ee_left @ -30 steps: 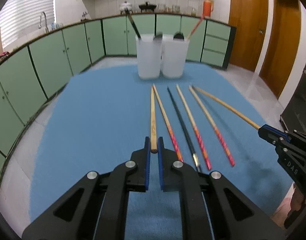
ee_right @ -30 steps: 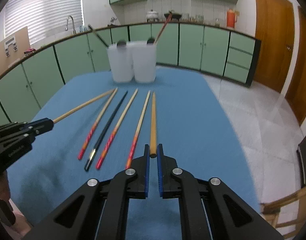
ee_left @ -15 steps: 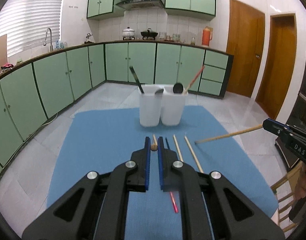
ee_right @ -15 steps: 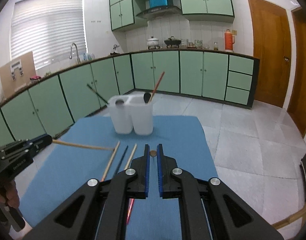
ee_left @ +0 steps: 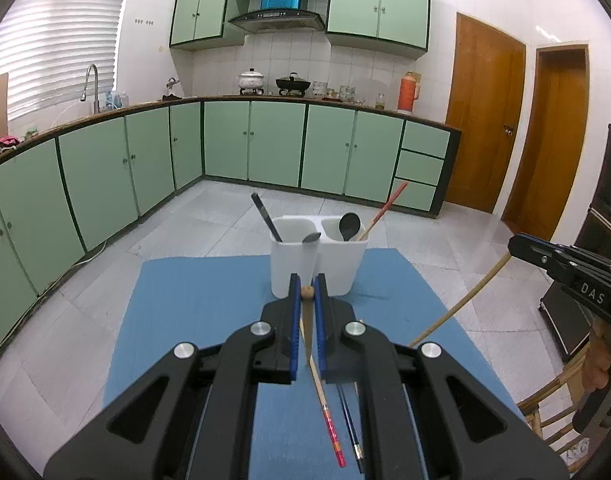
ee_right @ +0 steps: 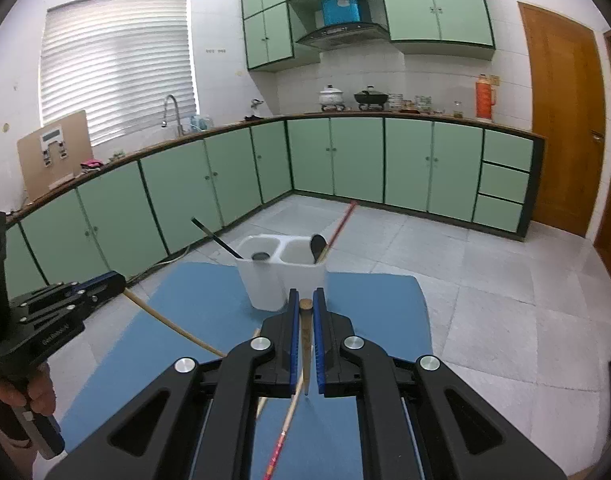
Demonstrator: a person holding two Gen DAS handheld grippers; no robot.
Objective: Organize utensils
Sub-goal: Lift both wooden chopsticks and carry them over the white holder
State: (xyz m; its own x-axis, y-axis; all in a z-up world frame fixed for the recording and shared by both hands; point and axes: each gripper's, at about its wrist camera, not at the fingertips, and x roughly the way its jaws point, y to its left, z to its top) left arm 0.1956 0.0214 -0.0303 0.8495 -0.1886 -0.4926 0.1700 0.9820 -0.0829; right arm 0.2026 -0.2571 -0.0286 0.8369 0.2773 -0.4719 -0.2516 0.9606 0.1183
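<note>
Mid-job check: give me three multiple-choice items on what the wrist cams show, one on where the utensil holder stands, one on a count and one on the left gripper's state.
1. Where does the white utensil holder stand?
A. At the far end of the blue mat
B. On the kitchen counter
C. On the floor tiles

2. How many compartments does the holder have?
A. One
B. Two
C. Four

3. What state is the left gripper in?
A. Open and empty
B. Shut on a wooden chopstick
C. Shut on a black spoon

Answers:
1 A: the holder's base sits on the mat, near its far edge.
2 B: the right wrist view shows two openings side by side.
3 B: the stick's round end sits pinched between the blue pads.
</note>
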